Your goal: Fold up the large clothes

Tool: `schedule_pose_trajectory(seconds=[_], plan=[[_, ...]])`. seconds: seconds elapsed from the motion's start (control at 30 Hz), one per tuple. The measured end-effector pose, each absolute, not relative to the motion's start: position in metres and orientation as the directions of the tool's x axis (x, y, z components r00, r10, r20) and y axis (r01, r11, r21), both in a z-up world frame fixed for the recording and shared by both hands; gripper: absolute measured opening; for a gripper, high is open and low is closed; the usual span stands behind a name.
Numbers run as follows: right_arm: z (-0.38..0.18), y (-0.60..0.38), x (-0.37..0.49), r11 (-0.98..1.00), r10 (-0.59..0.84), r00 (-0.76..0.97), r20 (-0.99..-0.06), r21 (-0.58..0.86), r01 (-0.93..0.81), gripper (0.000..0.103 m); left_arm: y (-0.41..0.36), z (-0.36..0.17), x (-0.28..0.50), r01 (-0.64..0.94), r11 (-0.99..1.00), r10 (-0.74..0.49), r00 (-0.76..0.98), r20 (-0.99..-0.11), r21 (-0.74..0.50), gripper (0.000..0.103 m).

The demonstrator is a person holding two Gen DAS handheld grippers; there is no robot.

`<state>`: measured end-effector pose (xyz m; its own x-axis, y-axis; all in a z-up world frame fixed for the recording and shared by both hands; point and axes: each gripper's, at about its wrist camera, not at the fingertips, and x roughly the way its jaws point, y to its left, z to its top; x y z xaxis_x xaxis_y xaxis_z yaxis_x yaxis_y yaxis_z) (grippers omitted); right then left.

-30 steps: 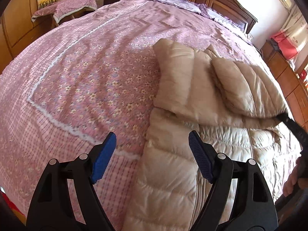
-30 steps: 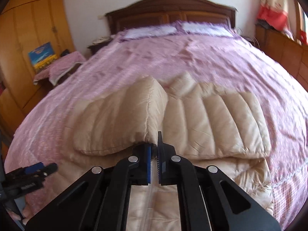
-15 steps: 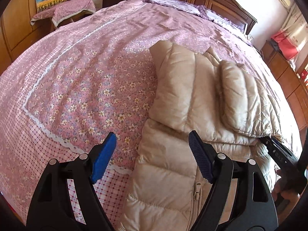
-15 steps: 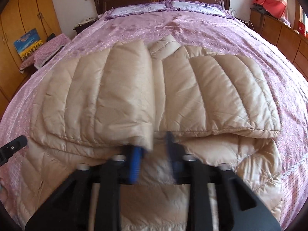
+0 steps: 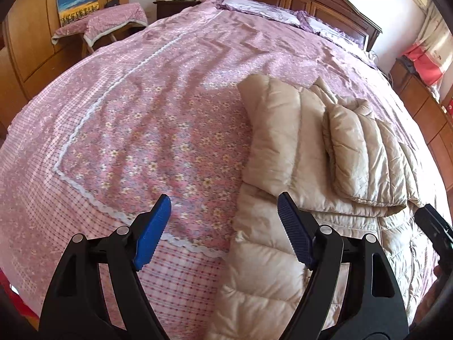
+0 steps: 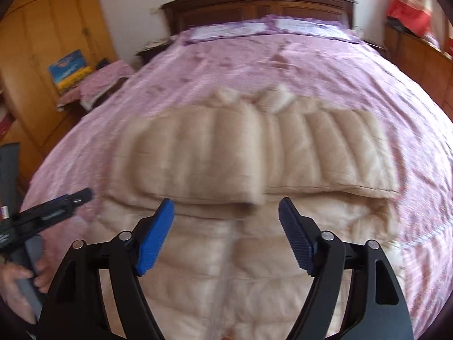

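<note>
A beige quilted down jacket [image 5: 311, 198] lies front up on a pink floral bedspread [image 5: 141, 119]. Both sleeves are folded across its chest. In the right wrist view the jacket [image 6: 254, 170] shows blurred, with its zipper running toward the camera. My left gripper [image 5: 223, 226] is open and empty above the jacket's left edge. My right gripper [image 6: 226, 235] is open and empty above the jacket's middle, just below the folded sleeves. Each gripper shows at the edge of the other's view: the right one [image 5: 436, 229] and the left one [image 6: 56, 209].
A wooden headboard [image 6: 254, 8] and pillows [image 5: 254, 8] are at the far end of the bed. A small covered table [image 5: 99, 25] with a painting [image 5: 76, 2] stands on the left by wooden wardrobes. Low cabinets [image 5: 424, 107] line the right side.
My right gripper was shut on the left sleeve's cuff, has let it go over the chest and has opened, pulling back. My left gripper stayed open and shifted slightly.
</note>
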<state>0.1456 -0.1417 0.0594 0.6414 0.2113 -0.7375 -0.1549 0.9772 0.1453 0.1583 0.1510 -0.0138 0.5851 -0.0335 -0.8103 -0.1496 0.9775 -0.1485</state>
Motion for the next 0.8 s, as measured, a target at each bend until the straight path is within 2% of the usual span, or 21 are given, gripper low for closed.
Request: schedule_pose_trajectory(seconds=[0.27, 0.5, 0.57, 0.67, 0.8], plan=[[0.041, -0.067, 0.170, 0.968, 0.239, 0.615, -0.752, 0.132, -0.215, 0.077, 0.172, -0.024, 0.153, -0.200, 0.966, -0.022, 0.572, -0.820, -0.166, 0.077], [0.015, -0.048, 0.201, 0.987, 0.139, 0.608, -0.781, 0.063, -0.145, 0.077, 0.172, -0.033, 0.153, -0.180, 0.971, -0.028, 0.569, -0.822, -0.158, 0.077], [0.005, -0.049, 0.206, 0.991, 0.114, 0.598, -0.794, 0.045, -0.129, 0.069, 0.171, -0.035, 0.153, -0.175, 0.971, -0.037, 0.568, -0.822, -0.165, 0.077], [-0.005, -0.051, 0.211, 0.992, 0.097, 0.586, -0.804, 0.030, -0.123, 0.052, 0.169, -0.037, 0.154, -0.166, 0.972, -0.046, 0.567, -0.822, -0.168, 0.077], [-0.003, -0.060, 0.211, 0.992, 0.094, 0.592, -0.800, 0.029, -0.119, 0.020, 0.164, -0.032, 0.156, -0.144, 0.976, -0.050, 0.575, -0.817, -0.161, 0.077]])
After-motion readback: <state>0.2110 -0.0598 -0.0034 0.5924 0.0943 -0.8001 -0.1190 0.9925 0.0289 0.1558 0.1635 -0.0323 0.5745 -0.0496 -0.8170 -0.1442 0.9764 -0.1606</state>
